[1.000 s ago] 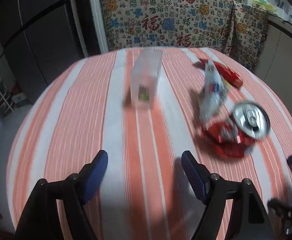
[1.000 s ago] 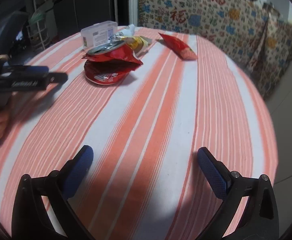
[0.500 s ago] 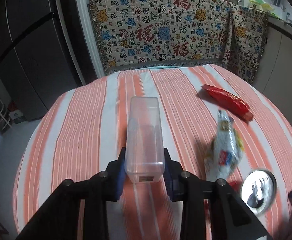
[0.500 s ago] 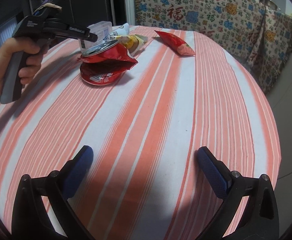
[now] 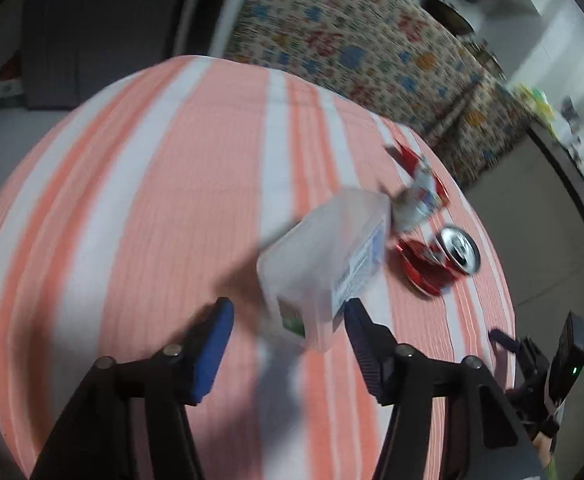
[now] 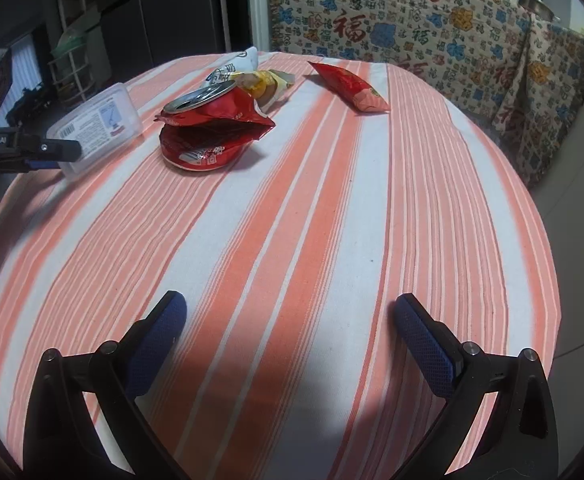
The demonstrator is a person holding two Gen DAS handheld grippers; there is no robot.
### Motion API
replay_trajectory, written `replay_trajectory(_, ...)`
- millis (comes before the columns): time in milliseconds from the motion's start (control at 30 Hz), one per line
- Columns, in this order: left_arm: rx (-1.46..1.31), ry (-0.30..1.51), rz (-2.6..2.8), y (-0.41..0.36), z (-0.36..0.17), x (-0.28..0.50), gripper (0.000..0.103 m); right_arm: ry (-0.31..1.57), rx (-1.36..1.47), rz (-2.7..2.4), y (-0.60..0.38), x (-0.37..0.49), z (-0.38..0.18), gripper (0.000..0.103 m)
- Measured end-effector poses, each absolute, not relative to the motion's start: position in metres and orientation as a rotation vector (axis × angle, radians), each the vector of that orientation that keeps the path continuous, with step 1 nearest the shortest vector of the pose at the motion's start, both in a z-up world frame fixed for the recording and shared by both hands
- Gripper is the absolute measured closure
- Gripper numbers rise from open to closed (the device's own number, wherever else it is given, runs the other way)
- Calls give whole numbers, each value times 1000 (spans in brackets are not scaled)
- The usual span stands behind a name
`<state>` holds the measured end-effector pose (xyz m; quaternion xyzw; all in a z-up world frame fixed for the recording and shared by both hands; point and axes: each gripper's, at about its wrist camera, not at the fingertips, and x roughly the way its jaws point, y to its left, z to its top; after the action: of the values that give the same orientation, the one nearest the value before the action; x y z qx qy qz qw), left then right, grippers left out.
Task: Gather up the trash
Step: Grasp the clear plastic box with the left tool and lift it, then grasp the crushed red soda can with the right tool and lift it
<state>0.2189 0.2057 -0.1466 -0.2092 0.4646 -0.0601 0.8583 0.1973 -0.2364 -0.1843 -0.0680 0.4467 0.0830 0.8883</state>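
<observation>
A clear plastic box (image 5: 324, 264) with a printed label lies askew between the fingers of my left gripper (image 5: 287, 328). The jaws are opening: the left pad stands off the box and the right one is at its edge. The picture is blurred. From the right wrist view the box (image 6: 99, 120) sits at the table's left side by the left gripper (image 6: 51, 148). Beyond it are a crushed can (image 6: 199, 98) on a red snack bag (image 6: 215, 128), a white and yellow wrapper (image 6: 251, 80) and a red packet (image 6: 352, 88). My right gripper (image 6: 287, 340) is open over bare cloth.
The round table wears an orange and white striped cloth (image 6: 332, 240). A patterned throw (image 6: 412, 20) covers furniture behind it. Dark cabinets (image 6: 163, 20) and a wire rack (image 6: 71, 68) stand at the back left, and a grey counter (image 5: 552, 200) at the right.
The left gripper closed on the clear box, swung it sideways while rolling, and its jaws now stand wider with the box loose between them. The right gripper has not moved.
</observation>
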Motion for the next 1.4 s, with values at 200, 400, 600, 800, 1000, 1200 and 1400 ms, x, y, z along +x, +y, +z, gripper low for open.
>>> replay_trajectory(200,-447,906,-46,233,-143,221,41,928,-140,170,-238,198,-185,0)
replay_trajectory(400,-305,848,-187,225,-136,249,19,927,-141,172,-238,198,-185,0)
replay_trajectory(600,-250,971,-472,192,-145,265,18,928,-140,173,-238,197,-185,0)
replay_trajectory(800,-49,973,-436,141,-149,243,18,931,-135,179,-239,198,-187,0)
replay_trajectory(1000,120,926,-212,118,-162,239,16,938,-139,194,-238,197,-187,0)
replay_trajectory(1200,82,940,-179,126,-165,242,14,986,-212,295,-225,225,-186,0)
replay_trajectory(1400,74,936,-183,126,-167,241,13,953,-330,440,-188,289,-187,0)
